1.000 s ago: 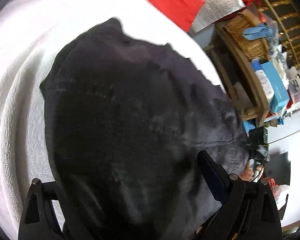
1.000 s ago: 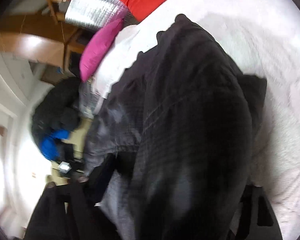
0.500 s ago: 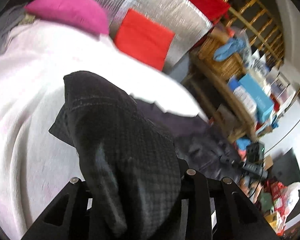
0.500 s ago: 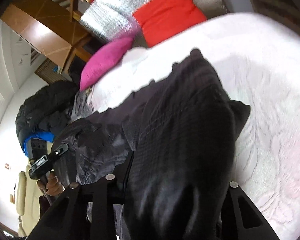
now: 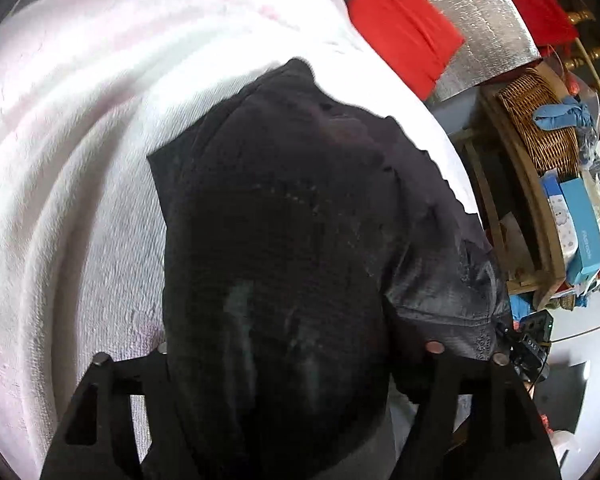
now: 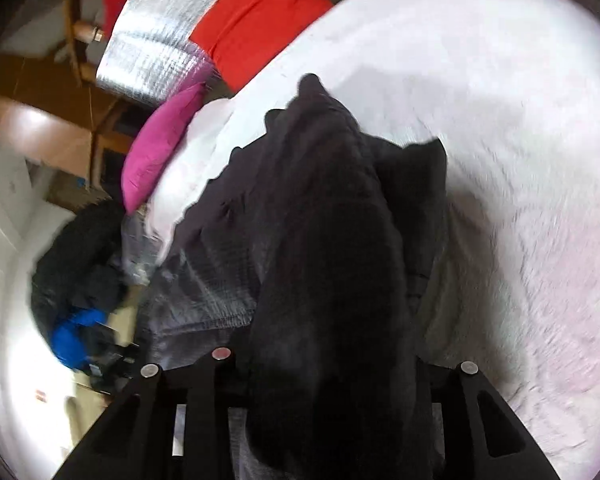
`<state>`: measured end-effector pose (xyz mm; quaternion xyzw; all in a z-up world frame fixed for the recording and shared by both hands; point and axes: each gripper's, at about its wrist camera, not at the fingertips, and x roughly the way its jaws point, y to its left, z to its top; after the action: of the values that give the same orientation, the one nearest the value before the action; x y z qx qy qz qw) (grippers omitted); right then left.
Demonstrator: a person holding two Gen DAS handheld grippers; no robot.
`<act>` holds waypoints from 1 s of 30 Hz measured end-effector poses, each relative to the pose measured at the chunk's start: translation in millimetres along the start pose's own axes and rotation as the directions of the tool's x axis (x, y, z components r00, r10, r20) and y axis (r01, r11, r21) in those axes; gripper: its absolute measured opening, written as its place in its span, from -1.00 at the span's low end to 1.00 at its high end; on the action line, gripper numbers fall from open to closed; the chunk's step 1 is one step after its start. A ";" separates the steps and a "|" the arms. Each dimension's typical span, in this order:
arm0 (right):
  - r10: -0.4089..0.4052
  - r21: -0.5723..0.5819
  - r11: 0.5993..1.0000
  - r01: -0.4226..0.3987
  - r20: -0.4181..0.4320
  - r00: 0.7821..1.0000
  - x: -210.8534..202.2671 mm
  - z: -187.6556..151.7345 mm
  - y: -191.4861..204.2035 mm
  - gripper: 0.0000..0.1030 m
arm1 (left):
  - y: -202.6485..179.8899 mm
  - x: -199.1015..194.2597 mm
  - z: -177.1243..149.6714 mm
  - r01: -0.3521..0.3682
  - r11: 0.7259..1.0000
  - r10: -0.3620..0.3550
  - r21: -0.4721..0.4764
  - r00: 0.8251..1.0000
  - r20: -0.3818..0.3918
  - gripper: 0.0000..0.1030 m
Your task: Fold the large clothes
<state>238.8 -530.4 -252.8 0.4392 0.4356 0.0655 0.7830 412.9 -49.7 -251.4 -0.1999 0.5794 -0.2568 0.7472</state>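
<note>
Bed [image 5: 60,160]: a white textured cover fills most of both views; half a second ago the left camera looked more toward the headboard, now it is tipped down onto the cover, much as it was a second ago.
Garment [image 5: 284,240]: a large dark piece, spread on the bed with one edge hanging off the side [image 6: 204,292]; a thick fold of it is lifted between each gripper's fingers. Half a second ago it bunched narrow and tall in the left view; now it lies broader and flatter there. In the right view its shape has changed little, though the frame is blurred.
Left gripper [image 5: 296,360]: holding the garment, its fingers set fairly wide with the cloth bulging between and over them.
Right gripper [image 6: 312,364]: holding the garment likewise, cloth draped down between the fingers and hiding their inner faces.
Foil panel [image 5: 472,20]: silver, standing at the head of the bed.
Red cushion [image 6: 256,20]: against the foil, at the bed's far end.
Pink pillow [image 6: 160,144]: on the bed corner, beside the red cushion; only its edge shows in the left view.
Shelf [image 5: 540,220]: wooden, beside the bed, with a wicker basket [image 5: 540,120] and blue boxes [image 5: 580,232].
Dark heap [image 6: 80,264]: off the bed, with something blue in it; blurred.
</note>
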 end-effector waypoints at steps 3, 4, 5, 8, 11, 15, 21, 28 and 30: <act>0.097 0.054 0.994 -0.096 -0.020 0.995 2.7 0.0 -7.9 0.58 | 0.3 2.4 0.1 0.016 1.000 -0.016 -0.006 1.000 0.003 0.62; 0.120 0.058 0.991 -0.118 -0.025 0.992 5.8 -0.5 -8.7 0.62 | -0.5 3.3 -0.4 0.019 1.000 -0.019 0.000 1.000 0.002 0.63; 0.124 0.057 0.991 -0.122 -0.031 0.992 9.3 -1.2 -7.4 0.65 | -1.4 5.3 -2.3 0.015 1.000 -0.015 0.008 1.000 0.005 0.62; 0.090 0.023 0.996 -0.089 -0.033 0.995 17.4 -5.9 -3.1 0.60 | -17.2 6.7 -3.4 -0.010 0.998 0.008 0.066 0.999 0.031 0.37; 0.001 -0.101 0.995 -0.001 -0.001 1.000 14.9 -11.8 19.1 -0.10 | -17.9 -9.4 -10.6 0.006 0.995 -0.013 0.103 0.997 0.071 -0.17; -0.023 -0.182 0.982 0.040 0.094 0.995 -1.9 -14.5 48.3 -0.35 | -28.7 -36.7 -16.9 0.001 0.985 -0.026 0.170 0.989 0.144 -0.44; 0.054 -0.257 0.966 0.010 0.240 0.969 -37.2 -16.8 85.6 -0.42 | -49.6 -81.4 -23.7 0.055 0.971 -0.121 0.233 0.952 0.280 -0.46; -0.036 -0.204 0.976 0.076 0.190 0.981 -19.0 -11.0 61.8 -0.43 | -17.5 -35.5 -20.8 -0.076 0.987 0.060 0.141 0.991 0.119 -0.21; -0.120 -0.169 0.976 0.139 0.114 0.986 -0.1 -8.8 49.5 -0.24 | 1.2 -19.9 -18.7 -0.108 0.992 0.105 0.062 0.993 0.046 0.20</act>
<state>246.1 -494.9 -218.0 0.3415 0.4145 0.0299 0.8430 391.1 -36.5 -241.5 -0.1501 0.5644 -0.2310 0.7782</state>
